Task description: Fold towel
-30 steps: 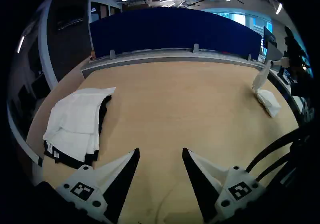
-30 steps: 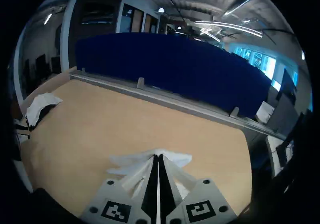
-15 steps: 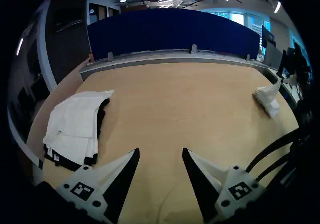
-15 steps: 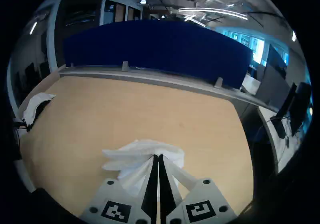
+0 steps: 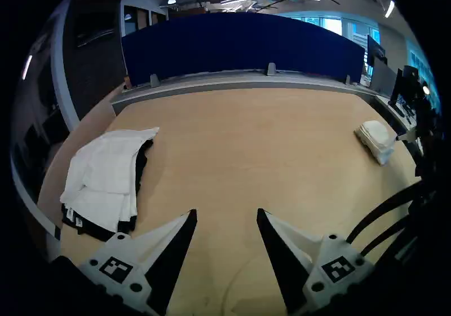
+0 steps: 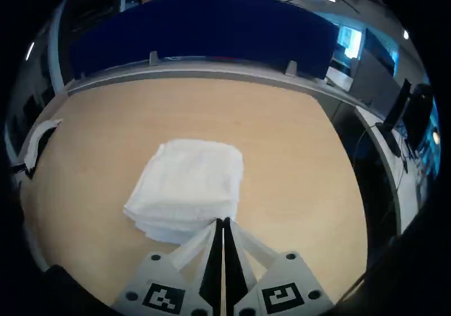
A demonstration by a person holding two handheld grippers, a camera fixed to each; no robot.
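1. The right gripper [image 6: 222, 223] has its jaws pressed together. White cloth fans out on both sides of the tips, so I judge that it is pinching the near edge of the folded white towel [image 6: 189, 183].
2. The towel lies flat on the wooden desk [image 6: 282, 141] directly ahead of the right gripper's tips. It is a neat, square stack of layers. The tips hide the spot, so I cannot tell which layer is caught.
3. The left gripper [image 5: 225, 225] has its fingers spread wide with nothing between them, and bare desk lies ahead of it. From there the towel [image 5: 376, 137] sits far ahead and well off to the right. A pile of white and black cloths [image 5: 107, 172] lies ahead to the left.
4. The fold looks finished, so the step in hand is probably to let go and back away.
5. If the right gripper lifts or draws back before the jaws part, the pinched edge would go with it. That would peel the layers open and skew the stack.
6. Terry cloth may cling to a finger even after the jaws open, so a quick withdrawal could drag out a corner.
7. The left gripper is well apart from the towel and cannot hold it down if it slides.
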